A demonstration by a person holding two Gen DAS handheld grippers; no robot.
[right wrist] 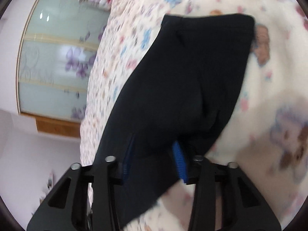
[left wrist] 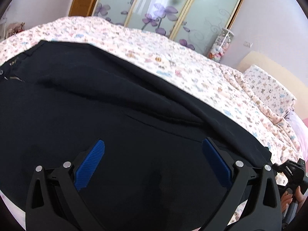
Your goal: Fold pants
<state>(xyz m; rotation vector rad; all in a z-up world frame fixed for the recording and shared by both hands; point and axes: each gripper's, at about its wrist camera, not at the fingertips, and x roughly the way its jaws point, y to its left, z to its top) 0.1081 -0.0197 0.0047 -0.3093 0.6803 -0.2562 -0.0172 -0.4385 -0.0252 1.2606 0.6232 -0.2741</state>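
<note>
Bear-print bedding (left wrist: 192, 73) under dark pants (left wrist: 115, 105): left gripper (left wrist: 152, 159) jaws wide, right gripper (right wrist: 154, 154) clamping fabric.

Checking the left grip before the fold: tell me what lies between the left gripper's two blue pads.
In the left wrist view, only the dark pants lie under the gap of the left gripper; its jaws stand wide open, clamping nothing.
</note>
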